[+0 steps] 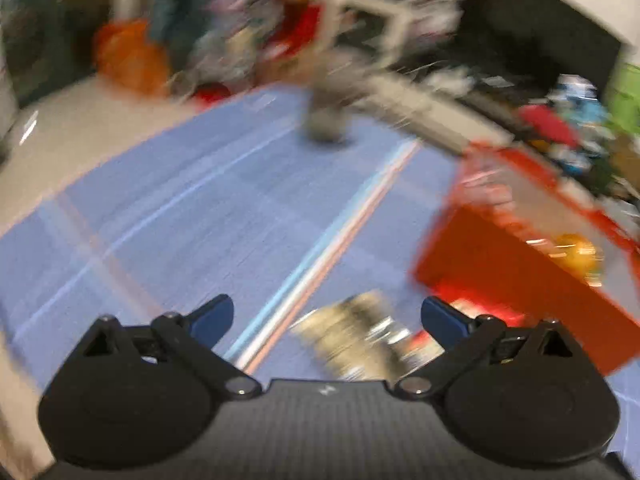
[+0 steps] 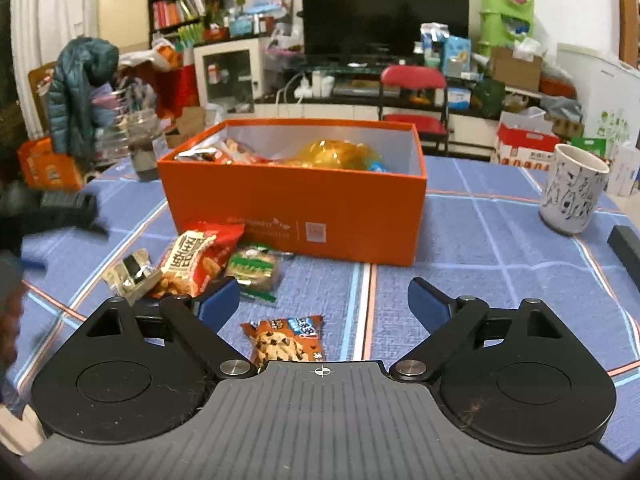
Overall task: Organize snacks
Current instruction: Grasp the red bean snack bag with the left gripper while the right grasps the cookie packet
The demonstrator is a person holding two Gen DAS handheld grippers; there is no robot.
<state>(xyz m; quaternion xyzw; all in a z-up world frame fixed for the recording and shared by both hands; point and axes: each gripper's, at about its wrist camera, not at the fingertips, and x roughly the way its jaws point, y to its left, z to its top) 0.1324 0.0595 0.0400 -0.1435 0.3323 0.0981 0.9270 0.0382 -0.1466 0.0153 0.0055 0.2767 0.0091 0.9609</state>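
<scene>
My right gripper (image 2: 323,303) jaws wide, nothing held, cookie pack (image 2: 287,341) lying btwn them, orange box (image 2: 296,204) beyond, left gripper (image 1: 327,316) wide too.

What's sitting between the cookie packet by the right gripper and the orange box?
In the right wrist view, bare blue tablecloth separates the cookie packet from the orange box. The green-wrapped snack lies just left of that line.

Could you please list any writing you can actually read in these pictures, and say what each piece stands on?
None reads clearly.
Orange box: pale logo line and square code, too small.
Red snack bag: large white characters, not legible.
Cookie packet: blurred characters.
Green packet: too small.
Left wrist view: all motion-blurred.
</scene>
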